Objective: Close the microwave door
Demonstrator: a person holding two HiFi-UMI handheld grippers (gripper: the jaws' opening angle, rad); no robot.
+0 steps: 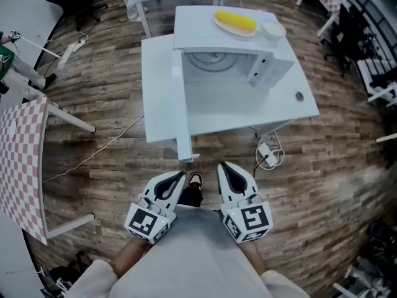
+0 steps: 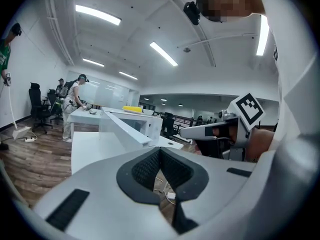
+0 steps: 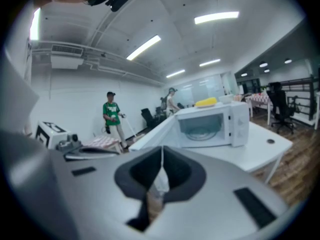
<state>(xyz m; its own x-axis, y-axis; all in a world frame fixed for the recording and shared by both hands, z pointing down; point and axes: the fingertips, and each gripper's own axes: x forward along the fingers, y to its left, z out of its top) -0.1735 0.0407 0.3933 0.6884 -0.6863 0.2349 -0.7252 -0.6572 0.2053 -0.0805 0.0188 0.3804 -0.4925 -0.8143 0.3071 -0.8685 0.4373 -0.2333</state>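
Both tools sit low, close to the person's torso, side by side w/ a gap between them. Left tool (image 1: 181, 176) — jaws pressed together at the tips, nothing between them, as its own view shows (image 2: 160, 150). Right tool (image 1: 222, 166) is the same: tips together, empty (image 3: 161, 150). Neither touches the table or the microwave. A shoe (image 1: 195, 180) shows on the wood floor (image 1: 111, 160) between the two tools.

Just beyond stands a white table (image 1: 291, 98) w/ the microwave (image 1: 232, 48) on its far part. The door (image 1: 182, 104) is wide open — hinged on the left side, swung out toward the person. The cavity is exposed, w/ the glass turntable (image 1: 214, 59) visible inside. On top of the microwave are a plate (image 1: 247, 33) w/ a yellow item (image 1: 236, 21) on it, and a small white bowl (image 1: 273, 30) just beside it at right.

Near the table's front right there's a power strip (image 1: 268, 156) w/ cable on the floor. Off to the left is a pink-checked table (image 1: 22, 160). Far back in the right gripper view, a person in a green shirt (image 3: 112, 115) stands.
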